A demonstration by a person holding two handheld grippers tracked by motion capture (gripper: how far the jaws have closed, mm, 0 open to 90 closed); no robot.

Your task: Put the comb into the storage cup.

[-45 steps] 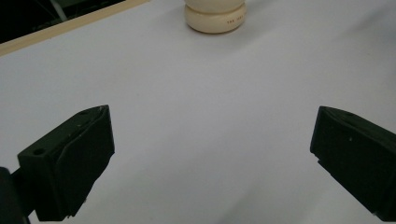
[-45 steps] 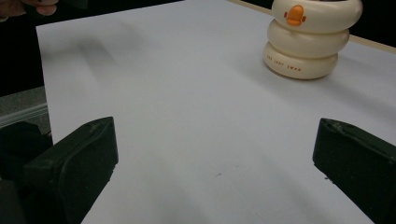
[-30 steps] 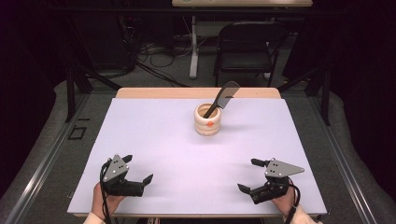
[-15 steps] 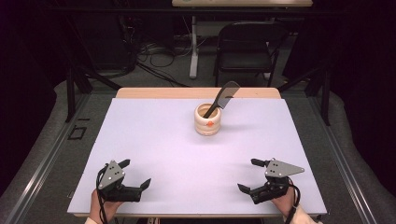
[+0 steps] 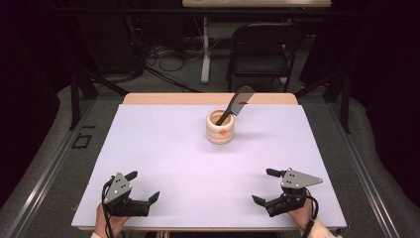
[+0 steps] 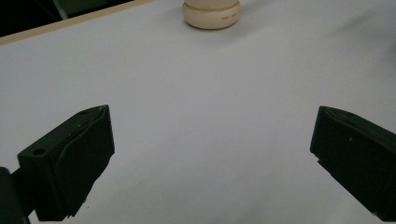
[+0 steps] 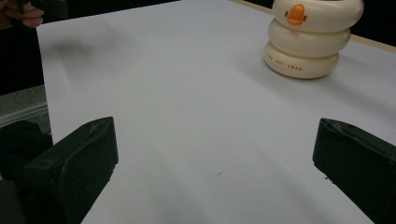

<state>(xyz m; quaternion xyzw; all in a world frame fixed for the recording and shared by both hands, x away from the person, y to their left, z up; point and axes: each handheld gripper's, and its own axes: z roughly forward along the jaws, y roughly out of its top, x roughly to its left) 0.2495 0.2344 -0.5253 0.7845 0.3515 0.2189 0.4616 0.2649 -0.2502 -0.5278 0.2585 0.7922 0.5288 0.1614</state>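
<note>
A cream ringed holder (image 5: 220,128) with an orange duck beak stands upright at the middle back of the white sheet (image 5: 163,144). A black spatula (image 5: 237,102) leans out of it to the right. My left gripper (image 5: 144,185) rests at the near left edge, open and holding nothing. Near the right front edge my right gripper (image 5: 262,186) is also open and holding nothing. The left gripper view has the holder's base (image 6: 212,14) far ahead of the wide-apart jaws (image 6: 212,158). From the right gripper (image 7: 215,163) the holder (image 7: 310,39) stands ahead to the right.
A bare wooden strip of the table (image 5: 208,98) runs along the far edge. A black chair (image 5: 262,44) and floor cables sit beyond it. A hand on the other gripper (image 7: 21,11) is at the top left of the right gripper view.
My left gripper has slid a little back toward the near edge and to the left. The right gripper, holder and spatula have not moved.
</note>
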